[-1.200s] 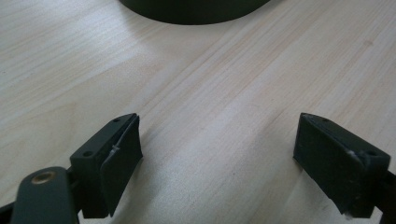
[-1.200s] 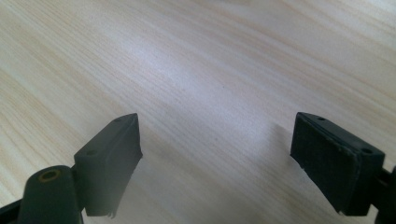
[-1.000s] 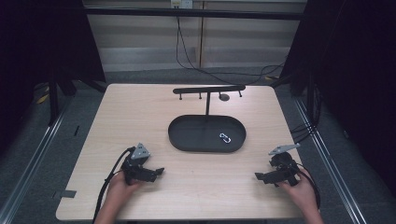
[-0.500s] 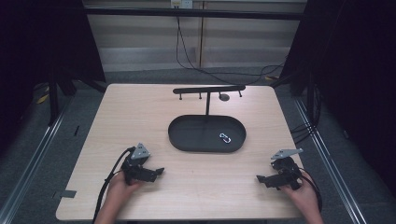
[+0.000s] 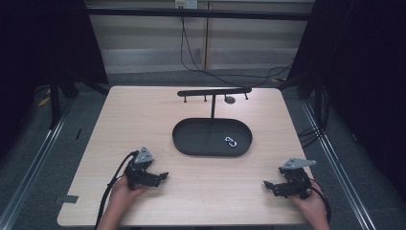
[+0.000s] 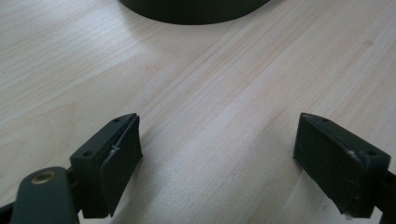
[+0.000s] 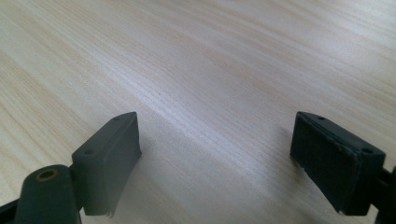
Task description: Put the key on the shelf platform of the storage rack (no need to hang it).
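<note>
A black oval tray [image 5: 191, 143] lies at the middle of the wooden table [image 5: 143, 115], with a small silver carabiner [image 5: 231, 141] in its right part. Behind it stands a black T-shaped rack [image 5: 213, 92] with short pegs. My left gripper [image 5: 162, 176] rests low at the front left, open, jaws wide apart over bare wood [image 6: 217, 140]; the tray's edge [image 6: 196, 11] shows at the top of its view. At the front right, my right gripper [image 5: 266, 185] is open too, nothing between its jaws [image 7: 215, 140].
A small dark disc [image 5: 230, 99] lies by the rack's right end. Cables [image 5: 201, 52] run on the floor behind the table. Black curtains [image 5: 364, 72] flank both sides, and a metal rail [image 5: 33, 158] runs along the left.
The right gripper has dropped slightly toward the table's front edge. The left gripper has stayed put.
</note>
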The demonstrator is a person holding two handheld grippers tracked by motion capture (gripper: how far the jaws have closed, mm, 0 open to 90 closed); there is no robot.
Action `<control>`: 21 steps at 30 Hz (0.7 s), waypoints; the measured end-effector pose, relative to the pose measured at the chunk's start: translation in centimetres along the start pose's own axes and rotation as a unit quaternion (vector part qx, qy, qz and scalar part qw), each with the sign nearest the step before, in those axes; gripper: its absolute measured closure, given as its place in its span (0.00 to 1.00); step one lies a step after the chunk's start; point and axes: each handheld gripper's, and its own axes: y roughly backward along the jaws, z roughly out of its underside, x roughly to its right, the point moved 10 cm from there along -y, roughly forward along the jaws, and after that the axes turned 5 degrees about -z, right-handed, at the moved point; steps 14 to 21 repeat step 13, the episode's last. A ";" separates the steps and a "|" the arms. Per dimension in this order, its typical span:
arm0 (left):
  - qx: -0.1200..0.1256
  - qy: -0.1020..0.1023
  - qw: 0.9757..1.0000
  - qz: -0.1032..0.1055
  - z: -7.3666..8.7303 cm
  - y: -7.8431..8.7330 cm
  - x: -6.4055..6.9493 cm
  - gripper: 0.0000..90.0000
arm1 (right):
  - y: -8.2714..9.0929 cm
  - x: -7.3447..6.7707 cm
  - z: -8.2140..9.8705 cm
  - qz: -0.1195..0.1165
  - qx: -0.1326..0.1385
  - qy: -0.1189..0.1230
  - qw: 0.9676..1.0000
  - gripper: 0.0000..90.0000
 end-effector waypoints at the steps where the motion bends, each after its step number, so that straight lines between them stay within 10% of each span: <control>1: 0.000 0.000 1.000 0.000 0.0 0.0 0.0 0.16 | 0.0 0.0 0.1 0.001 0.009 0.000 1.000 0.17; 21: 0.000 0.000 1.000 0.000 0.0 0.0 0.0 0.16 | 0.1 0.0 0.2 0.007 0.027 0.001 1.000 0.17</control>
